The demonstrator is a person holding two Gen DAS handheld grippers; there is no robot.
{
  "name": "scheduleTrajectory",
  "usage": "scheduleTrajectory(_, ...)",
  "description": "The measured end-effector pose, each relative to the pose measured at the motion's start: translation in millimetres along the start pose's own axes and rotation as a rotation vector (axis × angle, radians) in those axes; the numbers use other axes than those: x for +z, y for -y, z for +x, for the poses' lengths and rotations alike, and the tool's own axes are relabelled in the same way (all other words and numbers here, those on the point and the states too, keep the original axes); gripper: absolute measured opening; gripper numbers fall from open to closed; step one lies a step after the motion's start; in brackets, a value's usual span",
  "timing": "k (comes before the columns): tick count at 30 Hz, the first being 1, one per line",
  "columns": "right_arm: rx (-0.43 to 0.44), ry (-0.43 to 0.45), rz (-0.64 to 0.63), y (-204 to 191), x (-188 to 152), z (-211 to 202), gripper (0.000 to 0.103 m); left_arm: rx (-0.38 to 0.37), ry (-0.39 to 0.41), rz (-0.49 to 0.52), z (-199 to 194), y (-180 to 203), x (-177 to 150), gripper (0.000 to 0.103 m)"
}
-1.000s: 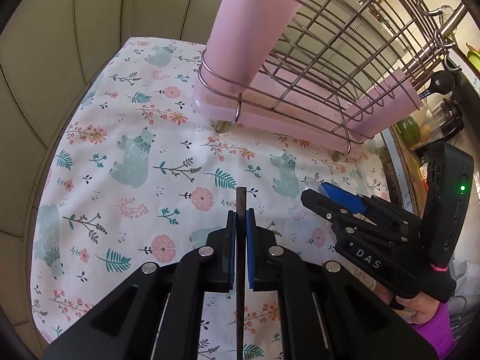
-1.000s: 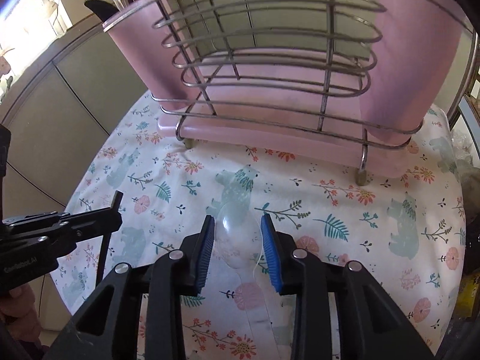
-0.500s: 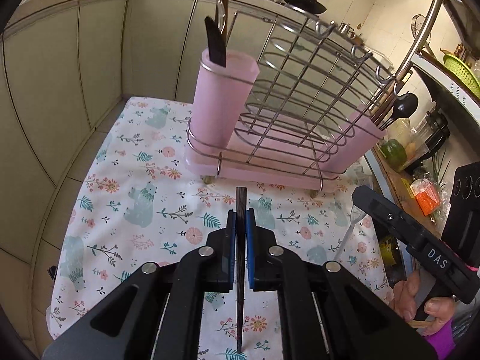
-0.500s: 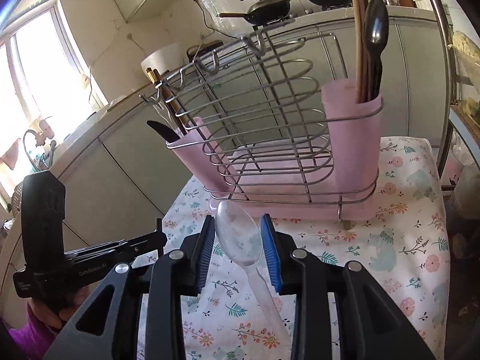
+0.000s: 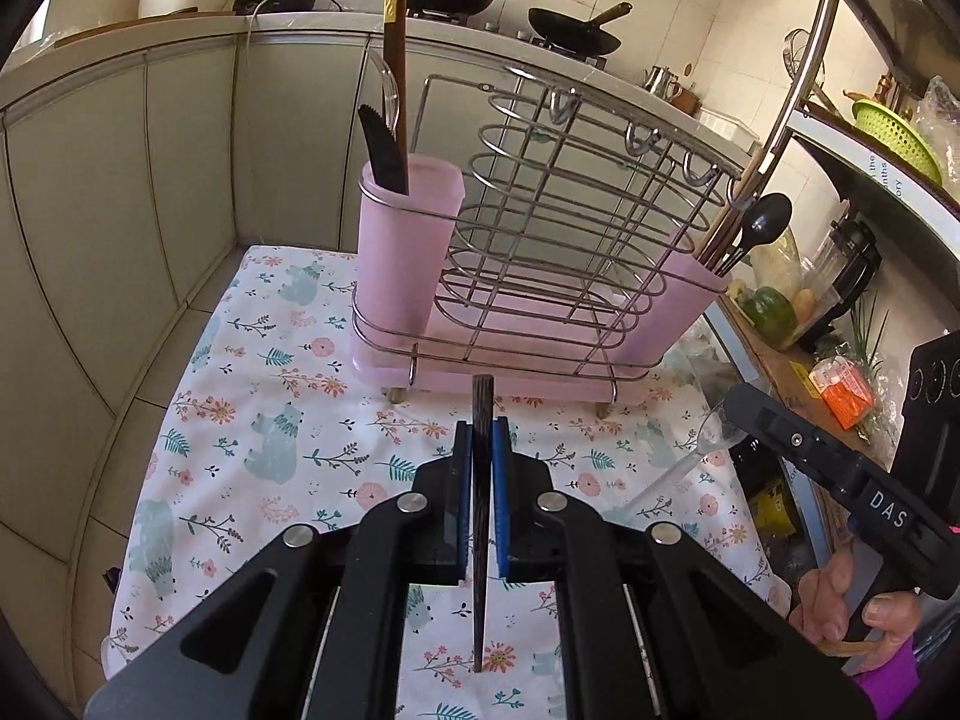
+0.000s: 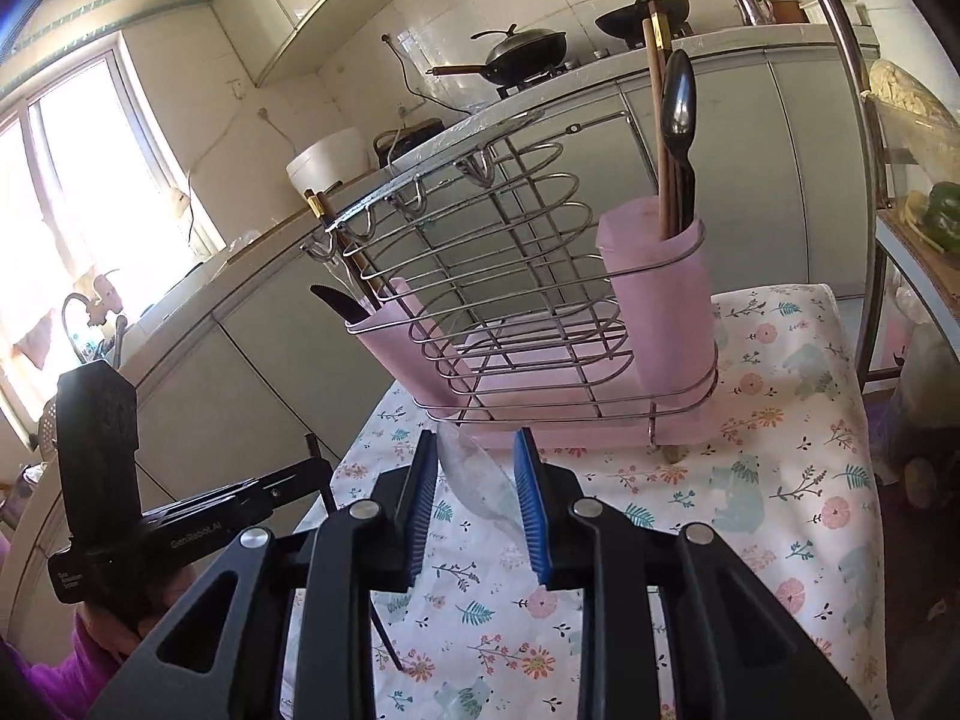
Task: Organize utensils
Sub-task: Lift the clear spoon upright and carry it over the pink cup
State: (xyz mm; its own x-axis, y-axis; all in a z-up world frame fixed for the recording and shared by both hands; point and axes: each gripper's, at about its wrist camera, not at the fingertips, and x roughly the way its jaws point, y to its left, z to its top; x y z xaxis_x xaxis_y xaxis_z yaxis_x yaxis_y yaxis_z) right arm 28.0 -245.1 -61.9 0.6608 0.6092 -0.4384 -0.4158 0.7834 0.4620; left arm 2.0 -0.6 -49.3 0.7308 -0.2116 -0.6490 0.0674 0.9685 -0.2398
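- The floral cloth (image 5: 252,420) fills the lower half of your left wrist view, covering the table below the grey cabinets.
- The wire rack (image 5: 570,252) with its pink tray stands on the cloth at centre frame; in your right wrist view it sits centre, tilted.
- One pink cup (image 5: 408,252) hangs at the rack's left end in the left view, holding a black knife (image 5: 384,150), a dark chopstick and a clear utensil.
- The other pink cup (image 6: 660,300) shows right of centre in the right view, holding a black spoon (image 6: 678,114) and chopsticks.
- Your left gripper (image 5: 480,474), bottom centre, is clamped tight on a dark chopstick (image 5: 480,510) that runs straight down between the blue pads, above the cloth.
- Your right gripper (image 6: 477,492), bottom centre of its view, is closing its jaws; the clear plastic spoon (image 6: 480,474) sits between the pads, bowl forward. Whether the pads already press it, you cannot tell.
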Motion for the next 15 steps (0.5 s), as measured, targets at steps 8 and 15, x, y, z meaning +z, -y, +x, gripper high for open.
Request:
scheduleTrajectory(8, -0.016, -0.005, -0.011, 1.1, 2.8, 1.9, 0.008, -0.001, 0.056, 0.000, -8.9, -0.3, 7.6, 0.006)
scheduleTrajectory(15, -0.006, 0.021, -0.052, -8.9, 16.6, -4.0, 0.008, 0.005, 0.089, -0.003, -16.6, -2.4, 16.6, 0.006)
